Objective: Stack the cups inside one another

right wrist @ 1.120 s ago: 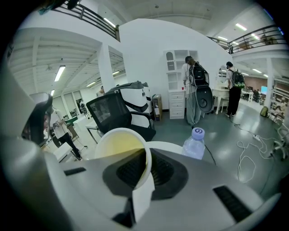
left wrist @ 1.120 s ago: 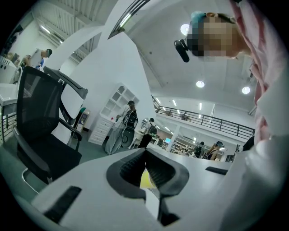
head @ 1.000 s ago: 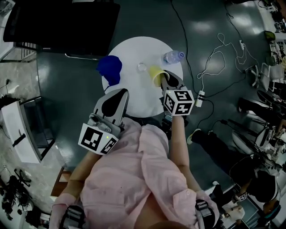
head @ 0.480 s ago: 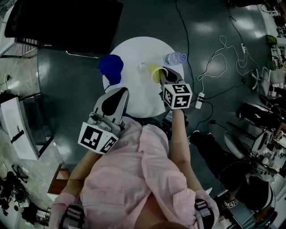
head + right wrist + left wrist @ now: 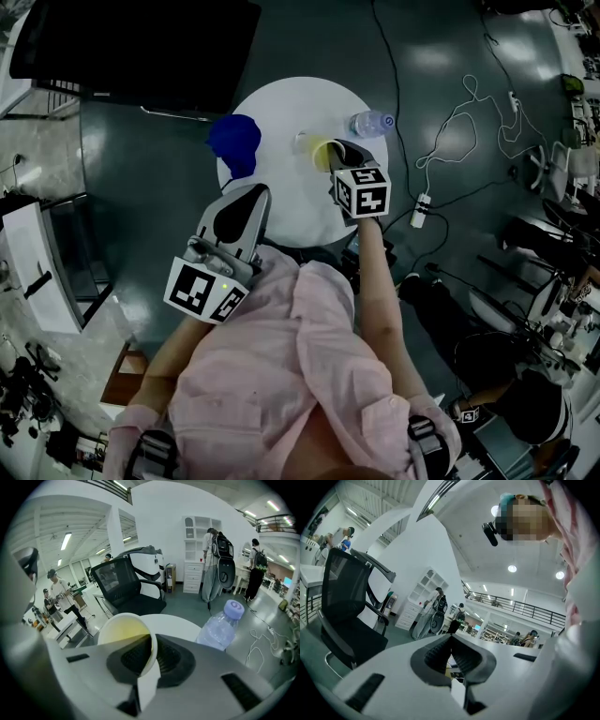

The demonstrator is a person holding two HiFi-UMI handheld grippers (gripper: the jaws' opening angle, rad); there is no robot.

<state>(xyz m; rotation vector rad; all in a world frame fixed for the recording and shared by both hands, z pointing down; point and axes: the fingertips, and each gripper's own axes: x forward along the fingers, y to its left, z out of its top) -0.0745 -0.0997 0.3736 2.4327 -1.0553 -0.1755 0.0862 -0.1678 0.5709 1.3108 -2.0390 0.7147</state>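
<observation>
Right tongs (image 5: 151, 654) half hide pinched yellow cup (image 5: 121, 631)

The cup (image 5: 123, 633) is yellow, the table (image 5: 292, 187) white, the bottle cap (image 5: 233, 609) lilac.

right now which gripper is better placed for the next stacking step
Right. The right gripper is shut on the rim of the yellow cup, over the table and beside the clear cup. The left gripper is shut and empty, at the table's near edge.
</observation>
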